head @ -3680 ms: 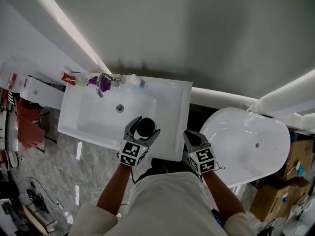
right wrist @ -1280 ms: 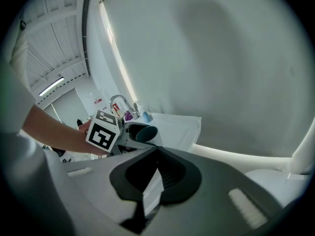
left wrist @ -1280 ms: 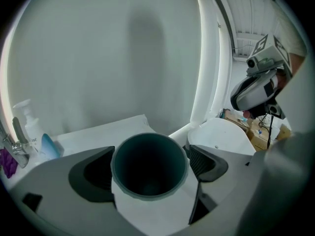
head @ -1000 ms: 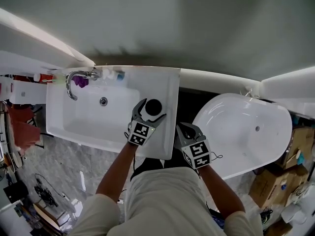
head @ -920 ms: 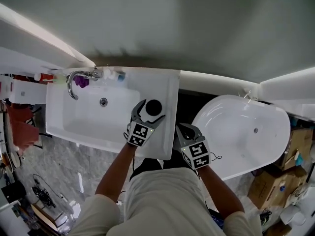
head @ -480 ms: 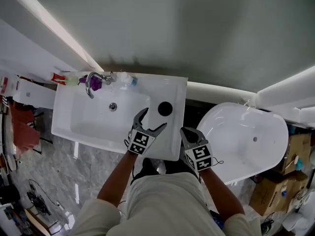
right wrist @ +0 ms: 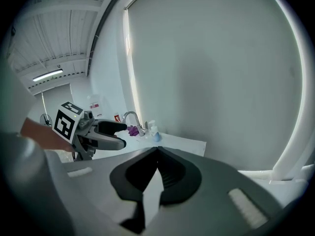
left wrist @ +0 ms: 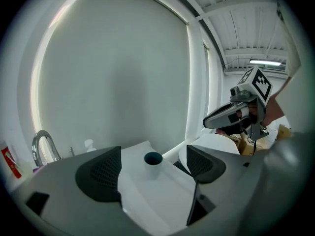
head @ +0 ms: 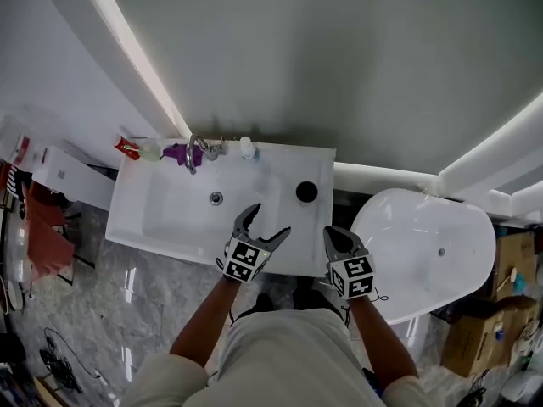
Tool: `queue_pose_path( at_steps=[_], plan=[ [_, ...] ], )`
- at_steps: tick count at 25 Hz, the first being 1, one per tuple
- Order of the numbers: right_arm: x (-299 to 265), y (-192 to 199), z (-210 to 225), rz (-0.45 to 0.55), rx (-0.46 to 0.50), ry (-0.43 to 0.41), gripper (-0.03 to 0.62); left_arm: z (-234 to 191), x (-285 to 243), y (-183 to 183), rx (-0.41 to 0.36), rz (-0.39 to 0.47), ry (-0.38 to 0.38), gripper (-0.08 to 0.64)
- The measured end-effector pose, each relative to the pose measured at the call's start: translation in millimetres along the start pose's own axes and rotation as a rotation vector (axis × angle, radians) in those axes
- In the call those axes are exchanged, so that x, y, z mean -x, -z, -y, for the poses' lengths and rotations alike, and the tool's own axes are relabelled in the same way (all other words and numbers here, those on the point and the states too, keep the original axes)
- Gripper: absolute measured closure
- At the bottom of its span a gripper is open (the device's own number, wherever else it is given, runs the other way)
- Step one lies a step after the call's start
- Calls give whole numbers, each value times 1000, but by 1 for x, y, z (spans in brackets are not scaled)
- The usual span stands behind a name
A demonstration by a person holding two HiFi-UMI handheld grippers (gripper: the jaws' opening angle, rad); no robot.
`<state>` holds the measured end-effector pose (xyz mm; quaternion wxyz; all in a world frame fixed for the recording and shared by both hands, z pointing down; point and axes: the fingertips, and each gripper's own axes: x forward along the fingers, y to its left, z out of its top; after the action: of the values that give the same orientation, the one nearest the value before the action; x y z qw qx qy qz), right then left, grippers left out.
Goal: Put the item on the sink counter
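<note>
The item is a small white cup with a dark inside (head: 306,192). It stands upright on the right part of the white sink counter (head: 280,172), apart from both grippers. My left gripper (head: 269,220) hangs open over the counter's front edge, short of the cup. Its jaws have just been closing a little with nothing between them. In the left gripper view the cup (left wrist: 153,159) shows well ahead between the dark pads (left wrist: 101,173). My right gripper (head: 338,235) is shut and empty, just off the counter's right front corner; its jaws meet tip to tip (right wrist: 157,149).
A basin (head: 199,206) fills the counter's left, with a chrome faucet (head: 193,153) behind it. A red tube (head: 127,148), a purple thing (head: 176,152) and a white bottle (head: 247,148) line the back edge. A white bathtub (head: 424,244) lies right; cardboard boxes (head: 484,346) beyond.
The left gripper has let go of the cup and drawn back toward me and upward. The cup stays standing on the counter's right side. The right gripper has risen slightly, still shut.
</note>
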<state>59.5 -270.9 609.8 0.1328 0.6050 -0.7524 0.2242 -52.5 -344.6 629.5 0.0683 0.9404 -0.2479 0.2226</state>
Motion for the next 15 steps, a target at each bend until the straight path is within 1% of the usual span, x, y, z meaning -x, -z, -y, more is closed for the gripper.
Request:
queue_pose_path(
  at_steps=[3,6,8,11,13,15],
  plan=[
    [13,-4,-19,21,9,24,581,-1,29,-9,-20,42,-5,173],
    [28,-10,-37,48,15,45,581,0,56,-9,-34,44,-15,190],
    [40,-12,-49,65,18,60,581,2,73,-5,-41,40,-22,216],
    [56,-12,-66,91,18,84,581,2,101,-4,-48,60,-51,315],
    [67,-11,-74,106,18,108,581,4,116,-5,-49,72,-54,334],
    [79,-9,-81,117,19,133,581,8,131,-5,-51,76,-49,372]
  ],
)
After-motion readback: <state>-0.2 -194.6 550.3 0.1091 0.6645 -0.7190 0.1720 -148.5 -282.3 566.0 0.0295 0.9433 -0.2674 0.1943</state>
